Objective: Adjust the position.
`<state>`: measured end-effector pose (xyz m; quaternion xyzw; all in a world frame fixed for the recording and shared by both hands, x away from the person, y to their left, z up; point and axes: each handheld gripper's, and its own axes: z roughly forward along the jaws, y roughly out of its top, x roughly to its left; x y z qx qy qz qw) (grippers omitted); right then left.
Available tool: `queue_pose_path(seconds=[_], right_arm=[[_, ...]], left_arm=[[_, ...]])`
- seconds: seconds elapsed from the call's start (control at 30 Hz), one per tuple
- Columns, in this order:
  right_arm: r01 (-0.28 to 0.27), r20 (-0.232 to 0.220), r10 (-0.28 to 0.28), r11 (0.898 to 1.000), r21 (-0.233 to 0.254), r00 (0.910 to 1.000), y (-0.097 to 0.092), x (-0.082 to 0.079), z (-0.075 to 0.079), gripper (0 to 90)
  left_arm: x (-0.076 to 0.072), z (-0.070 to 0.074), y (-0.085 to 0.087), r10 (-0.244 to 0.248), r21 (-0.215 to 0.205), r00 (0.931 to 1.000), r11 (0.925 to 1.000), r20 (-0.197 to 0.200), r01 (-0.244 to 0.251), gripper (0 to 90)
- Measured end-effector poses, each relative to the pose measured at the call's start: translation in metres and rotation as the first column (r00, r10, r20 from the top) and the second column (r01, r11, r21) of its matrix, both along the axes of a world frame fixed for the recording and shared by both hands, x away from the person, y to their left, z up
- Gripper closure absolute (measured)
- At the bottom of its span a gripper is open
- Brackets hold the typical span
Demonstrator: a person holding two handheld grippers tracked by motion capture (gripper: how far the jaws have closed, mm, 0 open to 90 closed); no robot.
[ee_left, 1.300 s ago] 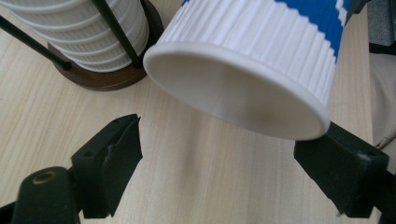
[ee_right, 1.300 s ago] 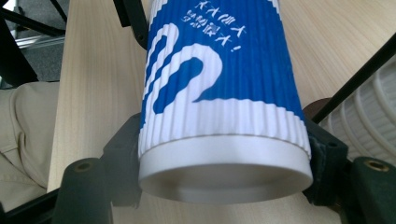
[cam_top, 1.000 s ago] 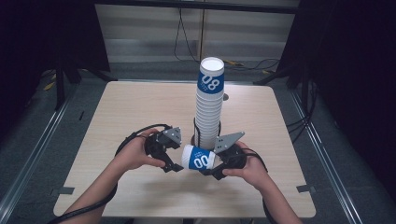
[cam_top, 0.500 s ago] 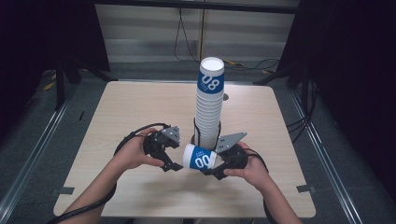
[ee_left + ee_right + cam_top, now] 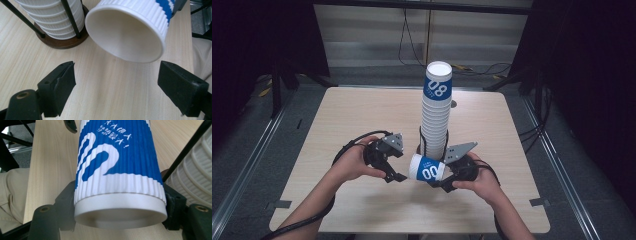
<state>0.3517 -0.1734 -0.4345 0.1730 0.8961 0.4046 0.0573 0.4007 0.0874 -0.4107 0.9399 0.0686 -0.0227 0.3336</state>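
Observation:
A tall stack of ribbed white paper cups (image 5: pixel 435 120) stands in a black wire holder on a round brown base (image 5: pixel 62 42) at the table's middle; its top cup is blue and white. A single blue-and-white cup (image 5: pixel 428 168) lies sideways just above the table in front of the stack. My right gripper (image 5: pixel 439 181) is shut on it near its base (image 5: pixel 120 215), one finger (image 5: pixel 66 200) on each side. My left gripper (image 5: pixel 120 85) is open, its jaws having just been opening, with nothing between them. The cup's open mouth (image 5: pixel 125 32) faces it, a little ahead.
The light wooden table (image 5: pixel 337 120) has bare room left and right of the stack. Black cables trail from both grippers. A metal rail runs along the floor on each side, and dark curtains surround the table.

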Motion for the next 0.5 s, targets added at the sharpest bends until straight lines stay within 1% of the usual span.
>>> queue_pose_path(seconds=[0.07,0.1,0.13,0.23,0.3,0.33,0.43,0.5], right_arm=[[0.003,-0.003,-0.003,1.0,0.005,1.0,-0.0004,0.0,-0.0003,29.3],[0.006,0.0,-0.006,1.0,0.003,1.0,-0.0007,0.0002,-0.0005,29.3],[0.007,0.003,-0.007,1.0,0.005,1.0,-0.001,0.0003,-0.0007,29.3],[0.009,-0.002,-0.009,1.0,0.012,1.0,-0.0015,-0.0003,-0.0004,29.3],[0.007,-0.005,-0.007,1.0,0.024,1.0,-0.0013,-0.0004,-0.0006,29.3],[0.011,0.001,-0.011,0.999,0.031,0.9999,-0.001,-0.0004,-0.0005,29.2],[0.014,-0.001,-0.014,0.999,0.033,0.9999,-0.0006,-0.0002,-0.0001,29.2],[0.002,-0.006,-0.002,0.999,0.043,1.0,0.0003,-0.0007,-0.0001,29.2]], left_arm=[[0.0001,-0.0003,0.0,0.003,-0.014,1.0,0.9999,0.0,-0.003,14.4],[0.0015,0.0009,0.0007,-0.013,-0.006,0.9998,0.9999,-0.017,0.013,14.4],[0.0008,0.0001,0.0006,0.001,-0.02,0.9999,0.9998,-0.011,-0.001,14.4],[0.0019,-0.0005,0.0009,-0.008,-0.042,0.9999,0.9991,-0.01,0.007,14.4],[0.0009,-0.002,-0.0001,0.002,-0.06,0.9998,0.9982,-0.018,-0.004,14.5],[0.0011,-0.0027,-0.0006,-0.004,-0.068,0.9998,0.9977,-0.021,0.002,14.4],[0.0012,-0.0046,-0.0028,-0.006,-0.076,0.9997,0.9971,-0.025,0.004,14.4],[0.0011,-0.0054,-0.0039,0.007,-0.08,0.9997,0.9967,-0.025,-0.009,14.4]])
